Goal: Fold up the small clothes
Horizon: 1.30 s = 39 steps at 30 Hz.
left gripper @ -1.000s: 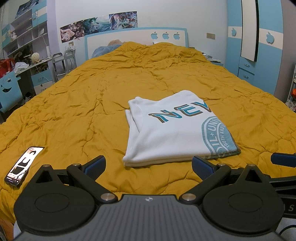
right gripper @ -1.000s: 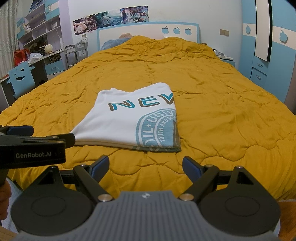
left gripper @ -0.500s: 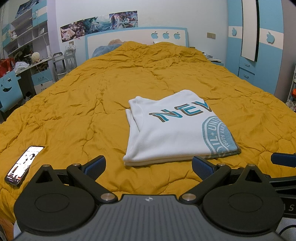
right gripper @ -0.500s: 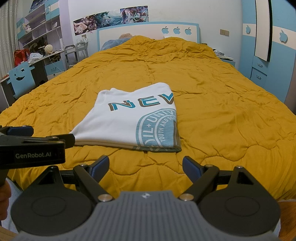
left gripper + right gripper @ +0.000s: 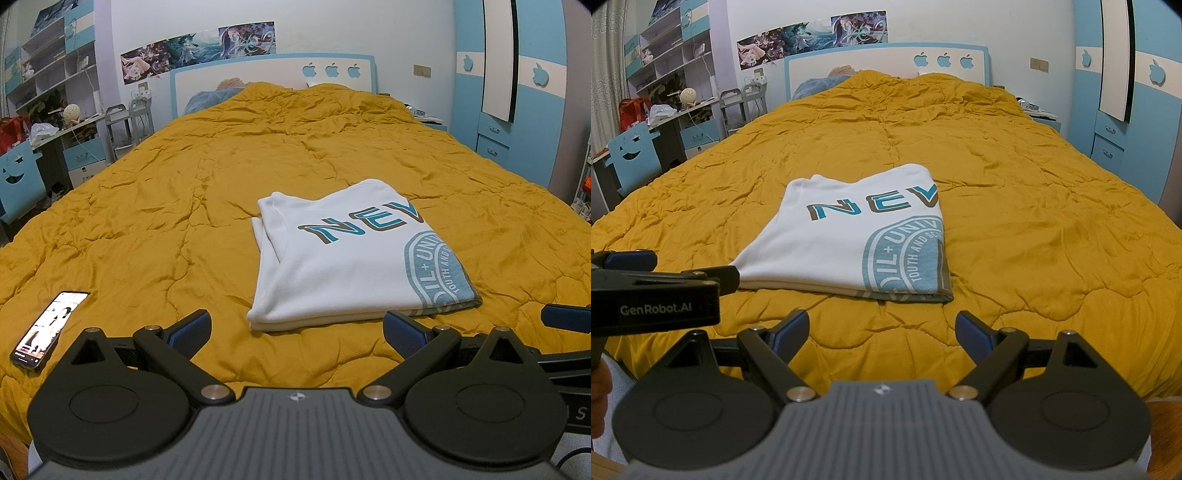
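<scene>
T-shirt (image 5: 347,266), one, white, folded, lies flat on the bed (image 5: 184,206) mid-quilt; position unchanged from the earlier frames. Left tongs (image 5: 297,326) and right tongs (image 5: 882,330), two in all, spread wide, empty, just short of the shirt's near edge. One phone (image 5: 48,326) left of the shirt, screen image changed.

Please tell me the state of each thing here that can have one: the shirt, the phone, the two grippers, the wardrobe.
white T-shirt: folded, lying flat on the quilt, not held.
phone: lying face up, screen lit.
left gripper: open, empty, short of the shirt.
right gripper: open, empty, short of the shirt.
yellow quilt: spread over the bed, wrinkled.
wardrobe drawers: closed.
</scene>
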### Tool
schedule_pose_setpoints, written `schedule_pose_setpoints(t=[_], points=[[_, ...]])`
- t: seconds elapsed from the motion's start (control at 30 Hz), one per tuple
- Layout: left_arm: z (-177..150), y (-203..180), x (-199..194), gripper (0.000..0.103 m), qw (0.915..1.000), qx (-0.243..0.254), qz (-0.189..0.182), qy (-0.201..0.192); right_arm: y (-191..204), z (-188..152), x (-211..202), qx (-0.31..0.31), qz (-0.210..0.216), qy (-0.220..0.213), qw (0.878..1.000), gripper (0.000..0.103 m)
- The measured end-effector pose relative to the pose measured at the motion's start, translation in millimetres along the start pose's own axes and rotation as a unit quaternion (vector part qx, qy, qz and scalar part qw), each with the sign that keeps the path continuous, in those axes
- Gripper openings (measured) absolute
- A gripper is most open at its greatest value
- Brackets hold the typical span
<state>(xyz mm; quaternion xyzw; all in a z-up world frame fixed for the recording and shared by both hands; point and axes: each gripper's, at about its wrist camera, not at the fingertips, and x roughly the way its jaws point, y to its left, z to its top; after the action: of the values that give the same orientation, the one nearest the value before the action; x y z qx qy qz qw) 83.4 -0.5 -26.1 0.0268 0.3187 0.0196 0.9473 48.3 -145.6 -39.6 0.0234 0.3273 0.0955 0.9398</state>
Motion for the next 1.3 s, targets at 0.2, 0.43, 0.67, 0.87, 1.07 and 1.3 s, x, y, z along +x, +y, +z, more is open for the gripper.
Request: schedule_pose_setpoints(t=[0.2, 0.43, 0.67, 0.87, 1.07, 1.3], points=[[0.4, -0.7, 0.3, 0.103, 1.0000, 0.000, 0.000, 0.000, 0.0, 0.0, -0.1, 0.000, 0.000, 0.000, 1.000, 0.082], [-0.4, -1.0, -0.2, 0.103, 1.0000, 0.000, 0.000, 0.000, 0.0, 0.0, -0.2, 0.000, 0.000, 0.000, 1.000, 0.082], [-0.4, -0.3, -0.5, 0.103, 1.0000, 0.000, 0.000, 0.000, -0.2, 0.1, -0.3, 0.000, 0.000, 0.001, 1.000, 0.082], [-0.3, -0.2, -0.5, 0.103, 1.0000, 0.000, 0.000, 0.000, -0.2, 0.2, -0.4, 0.000, 0.000, 0.001, 1.000, 0.082], [-0.2, -0.2, -0.6, 0.103, 1.0000, 0.000, 0.000, 0.000, 0.0, 0.2, -0.6, 0.000, 0.000, 0.001, 1.000, 0.082], [-1.2, -0.2, -1.0, 0.103, 1.0000, -0.001, -0.001, 0.001, 0.0, 0.3, -0.7, -0.001, 0.000, 0.001, 1.000, 0.082]])
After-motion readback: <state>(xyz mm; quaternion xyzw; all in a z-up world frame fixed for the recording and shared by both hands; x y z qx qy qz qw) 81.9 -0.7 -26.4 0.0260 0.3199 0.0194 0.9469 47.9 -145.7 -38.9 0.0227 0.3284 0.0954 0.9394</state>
